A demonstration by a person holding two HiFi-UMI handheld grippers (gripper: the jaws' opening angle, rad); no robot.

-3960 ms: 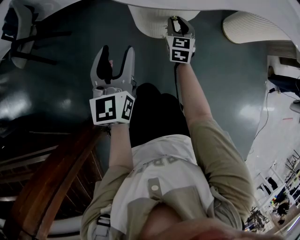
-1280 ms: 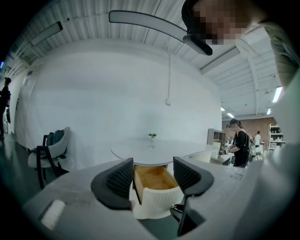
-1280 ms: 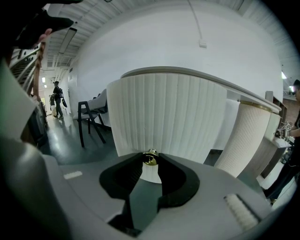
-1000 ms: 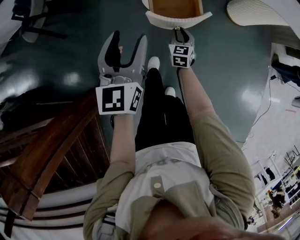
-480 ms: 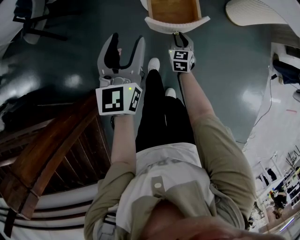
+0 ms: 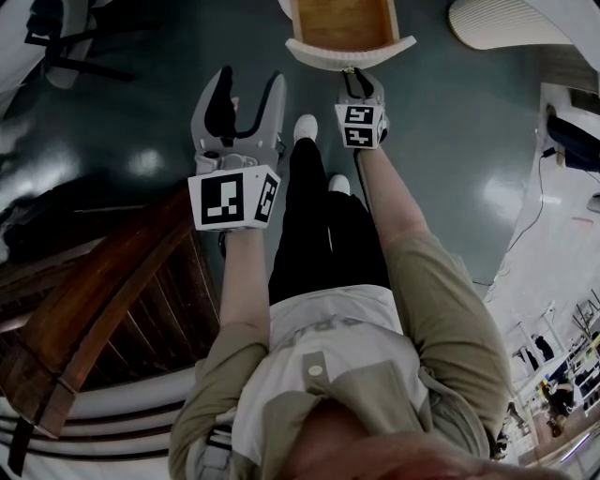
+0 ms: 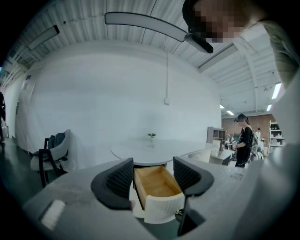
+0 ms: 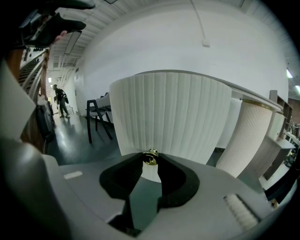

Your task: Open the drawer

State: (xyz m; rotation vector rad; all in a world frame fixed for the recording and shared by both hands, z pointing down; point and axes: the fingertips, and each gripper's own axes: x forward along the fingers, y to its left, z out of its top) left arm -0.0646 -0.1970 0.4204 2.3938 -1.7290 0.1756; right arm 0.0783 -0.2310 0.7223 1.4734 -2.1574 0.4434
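The drawer (image 6: 345, 22) stands pulled out, with its bare wooden inside showing behind a curved white ribbed front (image 6: 352, 52). My right gripper (image 6: 354, 75) is at the middle of that front. In the right gripper view it (image 8: 150, 161) is shut on the small brass knob (image 8: 150, 158) at the bottom of the ribbed front (image 8: 173, 117). My left gripper (image 6: 246, 89) hangs in the air left of the drawer, open and empty. In the left gripper view the drawer (image 7: 157, 183) shows between that gripper's (image 7: 153, 176) wide-apart jaws, well beyond them.
A dark wooden stair rail (image 6: 103, 309) fills the lower left of the head view. A chair (image 6: 56, 37) stands at the upper left and a ribbed white unit (image 6: 506, 23) at the upper right. Behind the drawer a round white table (image 7: 154, 150) shows, with a person (image 7: 243, 145) standing far right.
The drawer has slid out toward me since four seconds ago, when only its front showed; the wooden inside now shows. My right gripper came back with it. The left gripper barely moved.
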